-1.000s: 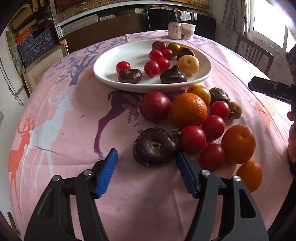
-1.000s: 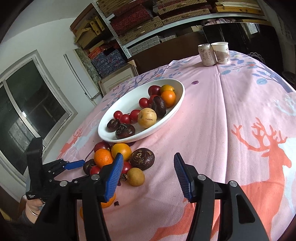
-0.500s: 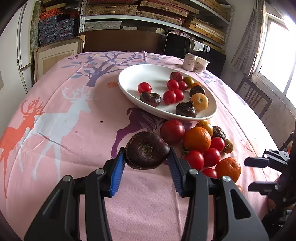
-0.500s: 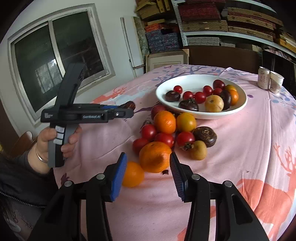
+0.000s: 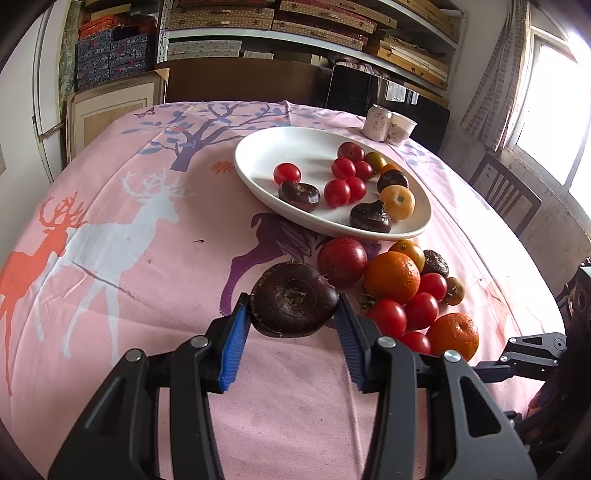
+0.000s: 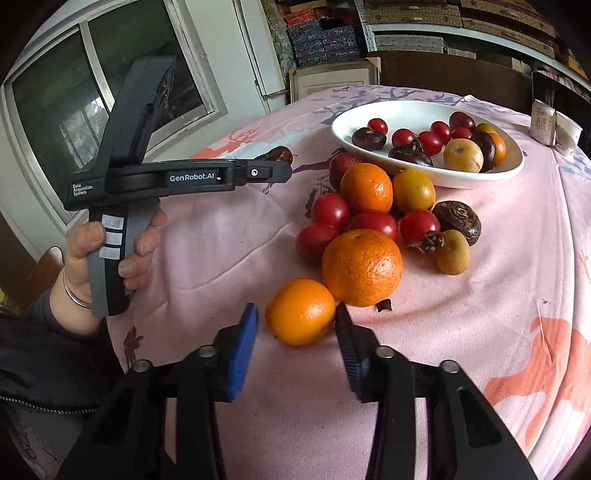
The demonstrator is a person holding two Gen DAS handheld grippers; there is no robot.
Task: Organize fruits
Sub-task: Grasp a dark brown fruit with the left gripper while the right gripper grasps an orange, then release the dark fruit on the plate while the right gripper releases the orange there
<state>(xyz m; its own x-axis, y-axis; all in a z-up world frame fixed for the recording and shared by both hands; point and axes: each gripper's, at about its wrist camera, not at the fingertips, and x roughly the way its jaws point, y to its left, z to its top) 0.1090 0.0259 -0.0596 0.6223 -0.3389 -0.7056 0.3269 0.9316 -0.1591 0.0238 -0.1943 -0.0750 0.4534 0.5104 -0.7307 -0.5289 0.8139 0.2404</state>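
My left gripper is shut on a dark purple water chestnut and holds it above the pink cloth; it also shows in the right wrist view. A white oval plate beyond it holds cherry tomatoes, dark chestnuts and a yellow fruit. A pile of oranges and tomatoes lies right of the gripper. My right gripper is open, its pads on either side of a small orange, with a gap at the left pad. A bigger orange lies just behind it.
Two paper cups stand at the table's far edge. A wooden chair stands at the right. Shelves with boxes line the back wall. The table carries a pink deer-print cloth.
My left gripper closed on the dark chestnut and lifted it off the cloth. My right gripper swung over to the fruit pile, narrowed, and came down around the small orange.
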